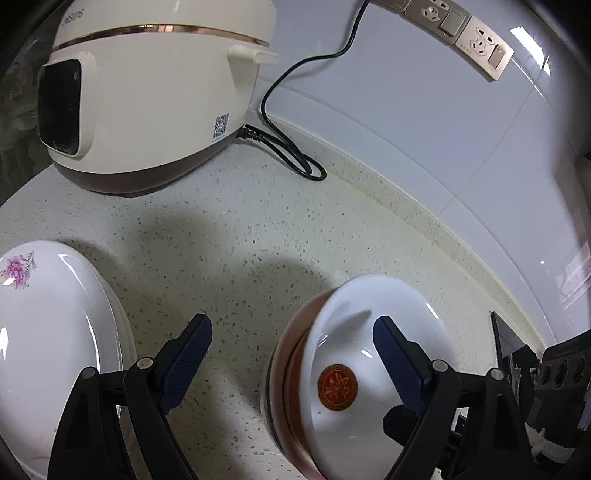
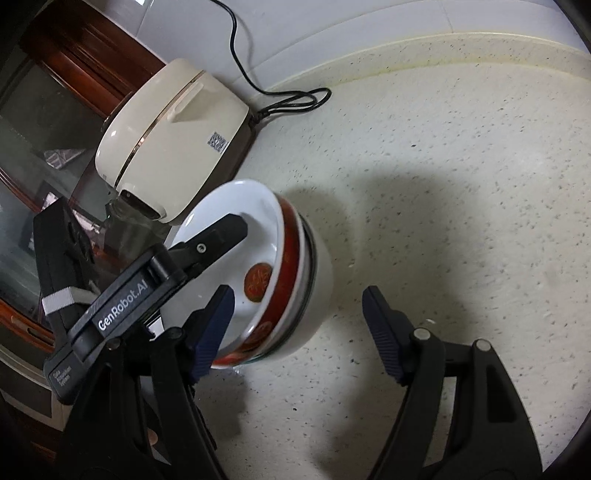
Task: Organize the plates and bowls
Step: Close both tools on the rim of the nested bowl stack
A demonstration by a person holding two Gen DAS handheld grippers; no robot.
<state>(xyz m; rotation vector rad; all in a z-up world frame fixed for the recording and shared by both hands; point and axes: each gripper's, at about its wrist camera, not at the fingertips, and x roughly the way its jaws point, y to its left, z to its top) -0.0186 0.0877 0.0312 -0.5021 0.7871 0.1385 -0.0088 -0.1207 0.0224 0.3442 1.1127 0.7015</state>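
Left wrist view: the left tongs point(image 1: 291, 343) stand spread wide over the speckled pale stone tabletop point(image 1: 240, 229). One blue-padded finger point(image 1: 397, 362) reaches inside the stack of white porcelain bowls with red bands and a red round emblem point(image 1: 354, 354), which sits on the tabletop at lower right; the other finger is out over bare tabletop, so nothing is clamped. At the lower left edge lies a white oval porcelain plate with a pink flower print point(image 1: 55, 325), apart from the bowls. Behind stands a cream electric rice cooker with a dark base point(image 1: 147, 103), its black power cord point(image 1: 288, 147) looping along the pale wall, which carries grey wall sockets point(image 1: 458, 33).

Right wrist view: the right tongs point(image 2: 295, 325) are also wide open and hold nothing. Their left finger is just beside the bowl stack point(image 2: 295, 280), the right one over bare tabletop point(image 2: 443, 184). The left tongs point(image 2: 207, 251), marked GenRobot.AI, reach into the top bowl from the left. The rice cooker point(image 2: 173, 140) stands beyond the bowls, its cord point(image 2: 295, 99) coiled by the wall.
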